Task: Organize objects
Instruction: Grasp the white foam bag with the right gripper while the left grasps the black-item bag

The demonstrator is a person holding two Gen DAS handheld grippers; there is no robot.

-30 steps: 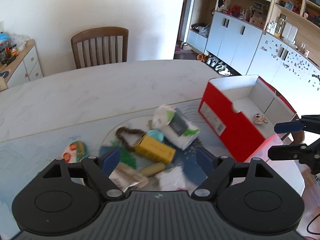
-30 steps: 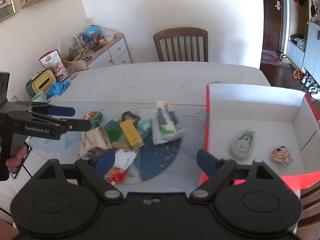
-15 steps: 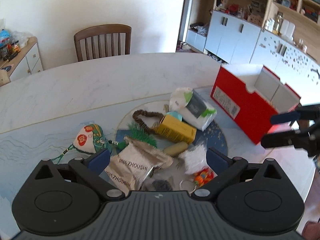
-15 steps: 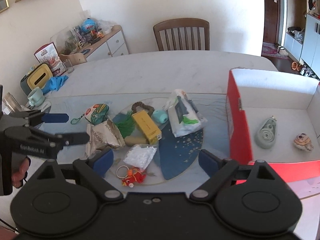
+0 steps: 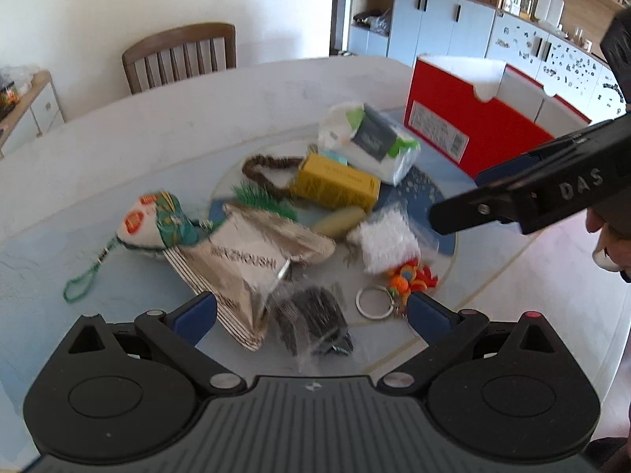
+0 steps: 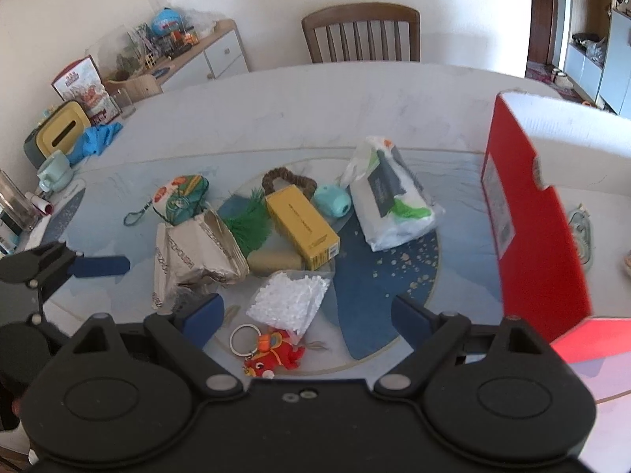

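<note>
- 1 red box (image 6: 532, 213), right of the pile
- 1 yellow carton (image 6: 301, 226)
- 1 tissue pack (image 6: 394, 205)
- 1 beige packet (image 6: 197, 252)
- 1 bag of white pellets (image 6: 290, 301)
- 1 red fish keyring (image 6: 272, 351), near edge
- 1 embroidered pouch (image 6: 181, 197), left
- 1 brown bead loop (image 6: 288, 181), far side
- 1 wooden chair (image 6: 361, 33)
- 2 claws: left claw (image 5: 311, 313), right claw (image 6: 307, 315)

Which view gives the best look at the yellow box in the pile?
The right wrist view: the yellow box is sharp there, its top and end face visible, lying beside the green tuft. The left wrist view shows the same box blurred by motion, seen from its long side.
</note>
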